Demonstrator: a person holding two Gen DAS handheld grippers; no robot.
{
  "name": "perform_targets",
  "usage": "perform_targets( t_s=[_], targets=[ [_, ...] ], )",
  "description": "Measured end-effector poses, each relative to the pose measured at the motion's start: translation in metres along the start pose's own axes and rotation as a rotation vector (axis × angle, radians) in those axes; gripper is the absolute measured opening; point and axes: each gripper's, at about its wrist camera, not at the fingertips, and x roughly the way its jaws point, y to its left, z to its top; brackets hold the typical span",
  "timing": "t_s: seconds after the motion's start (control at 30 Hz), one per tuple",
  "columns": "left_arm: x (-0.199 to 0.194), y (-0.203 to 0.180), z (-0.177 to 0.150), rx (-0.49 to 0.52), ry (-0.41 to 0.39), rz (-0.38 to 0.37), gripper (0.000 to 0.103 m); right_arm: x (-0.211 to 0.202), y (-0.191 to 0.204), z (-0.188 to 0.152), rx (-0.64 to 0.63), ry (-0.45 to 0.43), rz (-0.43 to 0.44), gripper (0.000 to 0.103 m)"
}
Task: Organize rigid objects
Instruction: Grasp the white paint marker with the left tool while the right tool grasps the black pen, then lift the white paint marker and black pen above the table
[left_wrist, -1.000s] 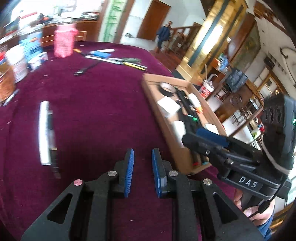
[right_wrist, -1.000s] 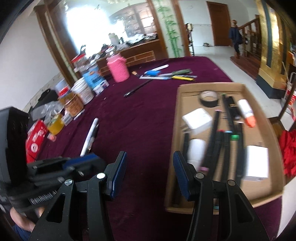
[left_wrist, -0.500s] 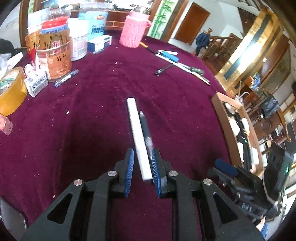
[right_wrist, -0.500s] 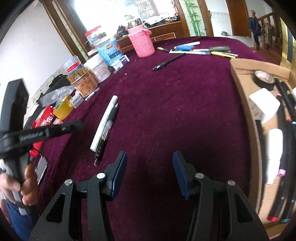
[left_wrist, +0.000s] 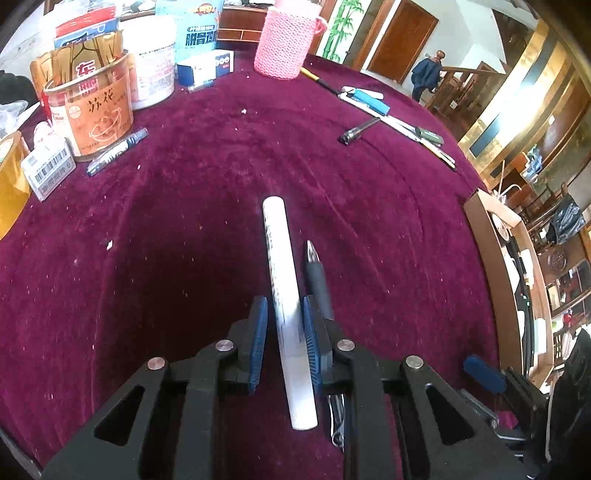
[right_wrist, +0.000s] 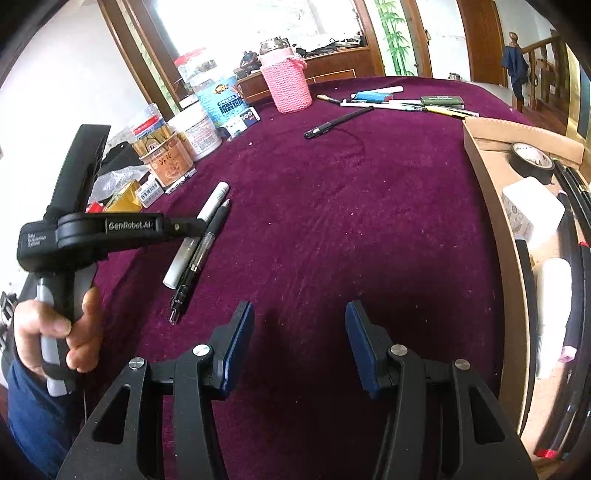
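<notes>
White and long, the marker (left_wrist: 286, 302) lies flat on the purple cloth (left_wrist: 207, 206), right between the 2 blue pads of the left gripper (left_wrist: 283, 341). Its long side runs the same way the fingers point, away from the camera. The right pad looks to touch the marker, but a thin gap shows on the left side, so the fingers are close around it and not yet squeezing it.

A black pen (left_wrist: 317, 280) lies just beside the marker on its right, almost touching. The right finger sits in the small space between the 2 of them. That tight spot looks like the tricky part: the pen could get bumped or pinched when the fingers close.

The right gripper (right_wrist: 299, 347) is held wide apart with nothing in it, over bare cloth. It is farther from the marker than the left one.

The cardboard tray (right_wrist: 491, 206) sits well off to the right, with pens, a tape roll (right_wrist: 532, 162) and white boxes already inside. Plenty of bare cloth lies between the marker and the tray, so the way across looks free. Jars and a pink cup (left_wrist: 286, 40) stand far back.
</notes>
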Motion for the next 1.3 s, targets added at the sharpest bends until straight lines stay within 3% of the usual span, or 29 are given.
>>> perform_targets(
  t_s=[0.13,0.27,0.37,0.43,0.53,0.8,0.87,0.9,1.3],
  targets=[
    [0.000,0.007,0.001,0.007,-0.030,-0.005,0.013,0.002,0.008,0.002,-0.019,0.025,-0.041,0.046],
    [-0.008,0.016,-0.002,-0.005,-0.039,0.011,0.012,-0.004,0.025,0.012,-0.024,0.047,-0.008,0.046],
    [-0.020,0.026,-0.001,-0.040,-0.064,-0.022,0.012,0.000,0.049,0.026,-0.069,0.059,-0.019,0.046],
    [-0.028,0.031,-0.001,-0.058,-0.095,-0.002,0.012,0.011,0.064,0.033,-0.084,0.089,-0.027,0.045],
    [-0.033,0.041,-0.001,-0.098,-0.113,-0.002,0.012,0.033,0.083,0.040,-0.100,0.132,-0.012,0.033],
    [-0.038,0.043,0.000,-0.103,-0.134,0.019,0.012,0.082,0.106,0.049,-0.115,0.200,-0.107,0.031],
    [-0.037,0.042,0.001,-0.104,-0.129,0.016,0.012,0.085,0.109,0.051,-0.137,0.186,-0.142,0.014],
    [-0.036,0.043,0.000,-0.104,-0.125,0.016,0.012,0.085,0.110,0.050,-0.147,0.182,-0.148,0.009],
    [-0.014,0.026,-0.006,-0.039,-0.052,0.052,0.012,0.055,0.086,0.038,-0.121,0.111,-0.101,0.009]
  ],
)
